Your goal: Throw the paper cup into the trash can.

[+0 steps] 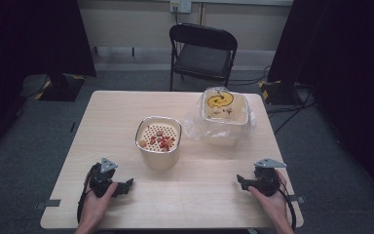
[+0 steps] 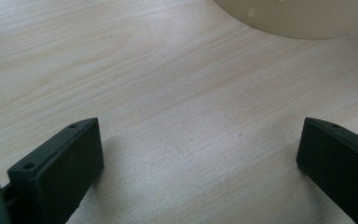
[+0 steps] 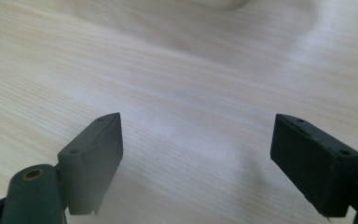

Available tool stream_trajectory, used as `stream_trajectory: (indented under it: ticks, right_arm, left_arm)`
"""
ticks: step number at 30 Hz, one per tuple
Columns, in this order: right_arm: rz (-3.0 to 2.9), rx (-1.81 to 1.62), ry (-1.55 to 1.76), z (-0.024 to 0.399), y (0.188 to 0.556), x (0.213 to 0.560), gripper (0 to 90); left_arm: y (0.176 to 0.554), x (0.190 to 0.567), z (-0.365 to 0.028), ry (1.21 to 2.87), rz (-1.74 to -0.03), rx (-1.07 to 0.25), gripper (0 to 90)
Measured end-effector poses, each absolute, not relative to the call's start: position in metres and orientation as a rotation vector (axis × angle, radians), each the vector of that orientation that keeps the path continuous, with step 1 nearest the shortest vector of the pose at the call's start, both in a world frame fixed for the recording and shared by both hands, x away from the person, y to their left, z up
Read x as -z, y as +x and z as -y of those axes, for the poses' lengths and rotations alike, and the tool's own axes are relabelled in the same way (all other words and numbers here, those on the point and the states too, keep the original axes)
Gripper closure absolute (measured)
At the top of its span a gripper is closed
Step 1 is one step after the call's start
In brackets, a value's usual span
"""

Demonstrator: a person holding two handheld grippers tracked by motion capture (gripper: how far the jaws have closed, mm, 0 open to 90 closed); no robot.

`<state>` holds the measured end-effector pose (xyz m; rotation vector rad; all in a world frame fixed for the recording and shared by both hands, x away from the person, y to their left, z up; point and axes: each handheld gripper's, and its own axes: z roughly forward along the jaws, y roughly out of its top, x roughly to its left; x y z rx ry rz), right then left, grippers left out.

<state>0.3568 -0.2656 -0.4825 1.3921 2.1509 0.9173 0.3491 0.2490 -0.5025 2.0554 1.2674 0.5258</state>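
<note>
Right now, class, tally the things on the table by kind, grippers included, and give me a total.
Containers: 2, a cream tub with a perforated insert and a plastic-wrapped tub with a yellow face.
Grippers: 2, the left gripper and the right gripper, both open and holding nothing.
Total: 4

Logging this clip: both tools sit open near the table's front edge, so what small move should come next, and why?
Probably move the left tool forward toward the cream container: its jaws stand wide apart over bare table, nothing is held, and that container is nearest.
</note>
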Motion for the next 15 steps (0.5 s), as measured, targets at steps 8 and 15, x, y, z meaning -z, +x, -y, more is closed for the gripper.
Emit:
stream_trajectory:
  ticks: [8, 15]
  right_arm:
    - [-2.103, -0.884, 1.424, 0.271, 0.358, 0.497, 13.5]
    - [-2.078, -0.894, 1.420, 0.270, 0.358, 0.500, 12.0]
  left_arm:
    - [0.349, 0.503, -0.249, 2.056, -1.267, -0.526, 0.0]
    - [0.349, 0.503, -0.249, 2.055, -1.268, -0.527, 0.0]
